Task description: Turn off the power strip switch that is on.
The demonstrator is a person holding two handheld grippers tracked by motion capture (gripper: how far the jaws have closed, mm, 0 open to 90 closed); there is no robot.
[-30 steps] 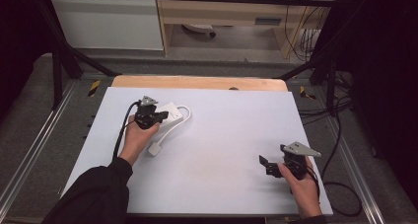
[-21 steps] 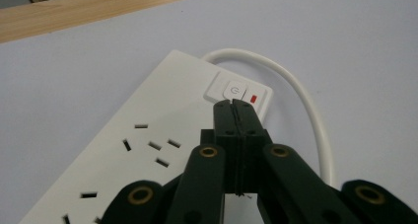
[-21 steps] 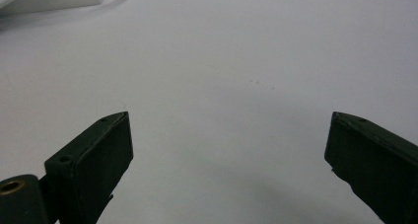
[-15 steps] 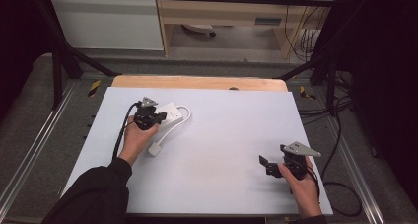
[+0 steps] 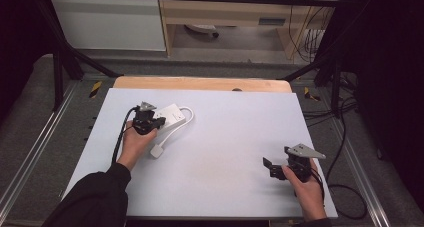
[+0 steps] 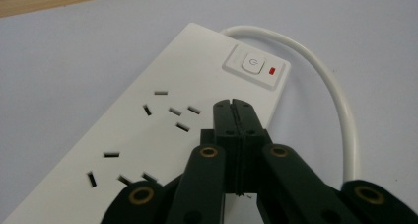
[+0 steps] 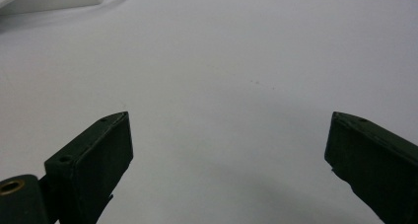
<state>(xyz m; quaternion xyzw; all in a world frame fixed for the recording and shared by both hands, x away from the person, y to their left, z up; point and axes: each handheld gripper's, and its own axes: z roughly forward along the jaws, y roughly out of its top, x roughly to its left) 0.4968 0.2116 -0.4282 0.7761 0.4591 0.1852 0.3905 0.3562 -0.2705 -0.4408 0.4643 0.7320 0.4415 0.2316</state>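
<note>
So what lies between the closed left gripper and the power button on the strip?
Only bare white casing of the power strip, seen in the left gripper view, between left gripper and power button.

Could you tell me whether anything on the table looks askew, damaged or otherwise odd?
Nothing stands out. The white power strip lies flat and intact on the table, its cord looping loosely beside it. The left gripper sits shut above the strip; the right gripper is open over bare surface.
</note>
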